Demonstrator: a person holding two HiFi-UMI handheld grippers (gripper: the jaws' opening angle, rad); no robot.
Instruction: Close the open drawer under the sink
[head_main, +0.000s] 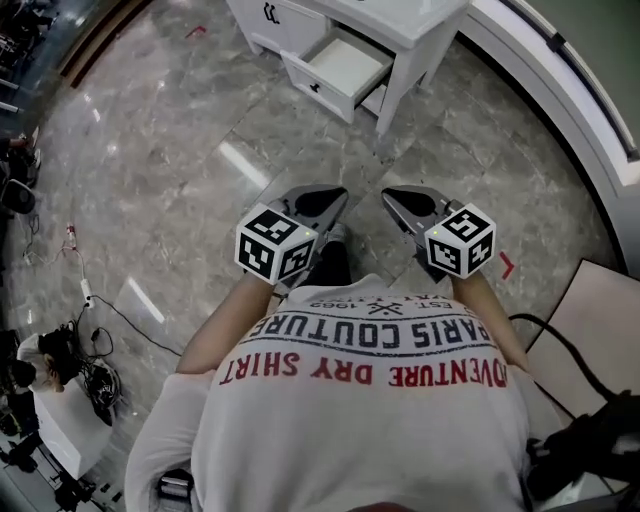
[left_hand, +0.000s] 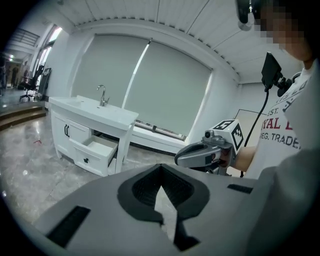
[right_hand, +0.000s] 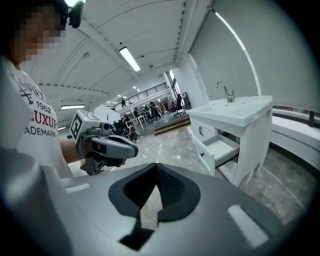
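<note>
white drawer (head_main: 335, 68) open, well ahead of left tool (head_main: 331, 199) and right tool (head_main: 397, 199), both closed, empty

The cabinet (head_main: 405, 15) runs off the head view's top edge, so its top is out of sight there. The drawer (head_main: 345, 62) handle (head_main: 316, 87) is too small to tell its shape. Gear (head_main: 45, 365) at lower left is cut off. In the right gripper view, the distant people (right_hand: 145, 116) at middle left are too small to tell apart.
</note>
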